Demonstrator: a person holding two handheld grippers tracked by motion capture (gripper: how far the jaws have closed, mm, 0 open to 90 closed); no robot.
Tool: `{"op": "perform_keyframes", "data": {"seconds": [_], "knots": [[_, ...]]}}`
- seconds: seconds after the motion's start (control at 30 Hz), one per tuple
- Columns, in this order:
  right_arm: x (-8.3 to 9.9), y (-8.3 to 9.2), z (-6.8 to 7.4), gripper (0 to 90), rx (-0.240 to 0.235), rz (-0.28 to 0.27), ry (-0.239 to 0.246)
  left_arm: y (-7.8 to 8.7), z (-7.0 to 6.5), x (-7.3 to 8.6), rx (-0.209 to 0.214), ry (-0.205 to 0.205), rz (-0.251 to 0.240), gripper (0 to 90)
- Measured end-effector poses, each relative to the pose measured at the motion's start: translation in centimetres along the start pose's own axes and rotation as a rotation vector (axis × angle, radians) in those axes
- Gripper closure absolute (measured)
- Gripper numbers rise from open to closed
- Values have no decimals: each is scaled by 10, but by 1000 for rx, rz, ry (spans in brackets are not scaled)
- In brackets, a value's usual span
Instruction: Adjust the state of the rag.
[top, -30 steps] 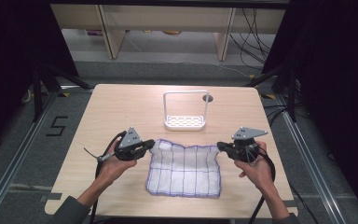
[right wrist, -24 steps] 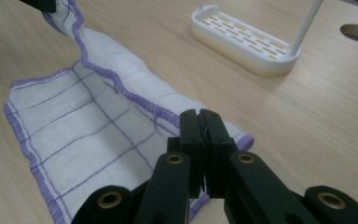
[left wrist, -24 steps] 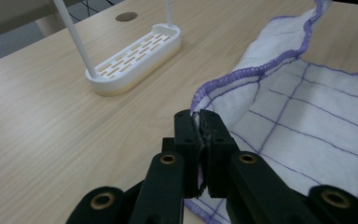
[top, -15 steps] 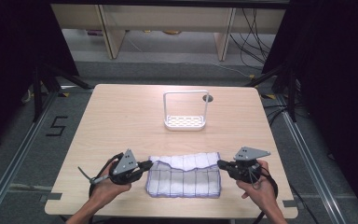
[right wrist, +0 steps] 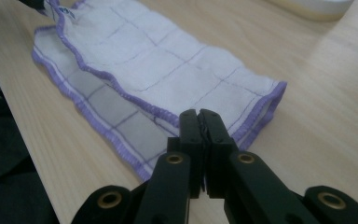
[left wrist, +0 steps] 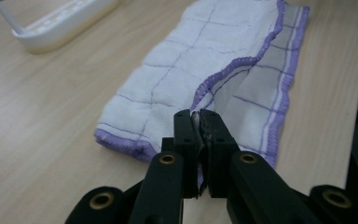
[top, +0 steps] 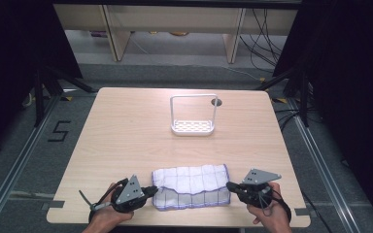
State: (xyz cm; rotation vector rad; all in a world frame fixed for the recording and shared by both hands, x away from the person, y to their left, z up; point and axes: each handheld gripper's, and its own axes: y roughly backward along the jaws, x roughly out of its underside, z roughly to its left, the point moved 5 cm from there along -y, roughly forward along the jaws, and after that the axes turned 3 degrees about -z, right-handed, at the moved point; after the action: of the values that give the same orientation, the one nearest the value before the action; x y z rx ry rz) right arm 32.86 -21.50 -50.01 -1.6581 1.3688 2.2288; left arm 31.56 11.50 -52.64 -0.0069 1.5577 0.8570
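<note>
White cloth [top: 190,187] with purple stitched edging, folded once toward the near edge of the table [top: 126,131], upper layer short of the lower hem, a strip of the lower layer left bare. Left gripper [top: 151,191] clenched on the upper layer's left corner, white fabric pinched between its black jaws; right gripper [top: 230,185] clamped at the right corner, fabric there harder to make out. First fold about done by the look of it: corners yet to be laid and released, any second fold yet to come, white rack [top: 194,115] toward the far edge untouched.
</note>
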Motion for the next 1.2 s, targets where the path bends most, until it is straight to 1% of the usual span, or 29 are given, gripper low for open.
{"op": "perform_keyframes", "data": {"seconds": [0.1, 0.13, 0.17, 0.2, 0.23, 0.3, 0.33, 0.4, 0.43, 0.47, 0.5, 0.53, 0.6, 0.63, 0.67, 0.7, 0.73, 0.77, 0.8, 0.83, 0.87, 0.9, 0.93, 0.97, 1.0, 1.07, 1.1, 1.17, 1.2], "knots": [[11, -4, 5, 888, -3, 48, 38, -2, -8, 8, 24, -33, 41, 847], [14, -4, 8, 888, -5, 66, 15, -3, -11, 10, 29, -26, 44, 846], [15, -4, 9, 884, -9, 72, 25, -4, -13, 12, 34, -34, 51, 842], [17, -4, 9, 883, -12, 78, 17, -3, -14, 13, 42, -45, 77, 832], [19, -4, 10, 881, -12, 83, 11, -4, -16, 13, 37, -43, 70, 824], [21, -5, 8, 857, -18, 90, 14, -4, -19, 15, 70, -37, 90, 767], [23, -5, 9, 818, -24, 100, -6, -4, -22, 15, 74, -1, 77, 716], [24, -6, 6, 619, -6, 93, -40, -3, -22, 14, 73, 23, 61, 622], [24, -5, 5, 561, -1, 87, -77, -1, -22, 11, 64, 52, 46, 576], [22, -4, 3, 511, 8, 71, -94, 2, -19, 7, 58, 47, 37, 529], [19, -2, 0, 469, 17, 50, -113, 5, -18, 2, 66, 64, 16, 499], [15, 1, -2, 446, 30, 35, -135, 7, -14, -3, 50, 73, -3, 480], [7, 4, -11, 425, 68, -3, -144, 8, -5, -13, 30, 104, -42, 457], [3, 4, -16, 414, 80, -16, -144, 8, 3, -17, 24, 101, -44, 444], [0, 3, -20, 410, 96, -26, -151, 6, 9, -20, 11, 116, -49, 442], [-4, 1, -26, 408, 100, -32, -151, 5, 18, -22, 1, 125, -19, 442], [-8, -2, -31, 407, 101, -38, -161, 2, 23, -23, -2, 148, -8, 446], [-9, -4, -34, 407, 106, -33, -167, -1, 26, -24, 1, 176, -2, 447], [-11, -7, -36, 407, 101, -27, -197, -7, 29, -24, 8, 195, -9, 447], [-12, -11, -40, 406, 97, -25, -198, -10, 33, -22, 0, 182, 14, 444], [-13, -15, -46, 407, 103, -21, -180, -14, 36, -22, -7, 189, 18, 443], [-14, -19, -49, 409, 101, -9, -184, -18, 40, -20, -4, 185, 38, 443], [-15, -25, -48, 409, 94, -9, -222, -23, 45, -20, -15, 194, 42, 443], [-15, -29, -51, 409, 105, 14, -210, -25, 47, -20, -22, 198, 46, 443], [-16, -32, -56, 411, 114, 16, -169, -29, 51, -21, -22, 202, 52, 443], [-19, -38, -57, 413, 112, 34, -182, -36, 56, -22, -22, 217, 54, 440], [-21, -42, -57, 413, 113, 42, -184, -37, 59, -21, -17, 197, 77, 435], [-24, -49, -59, 415, 112, 38, -170, -41, 63, -21, -20, 209, 80, 431], [-24, -51, -58, 414, 102, 53, -194, -43, 64, -20, -21, 214, 86, 431]]}}
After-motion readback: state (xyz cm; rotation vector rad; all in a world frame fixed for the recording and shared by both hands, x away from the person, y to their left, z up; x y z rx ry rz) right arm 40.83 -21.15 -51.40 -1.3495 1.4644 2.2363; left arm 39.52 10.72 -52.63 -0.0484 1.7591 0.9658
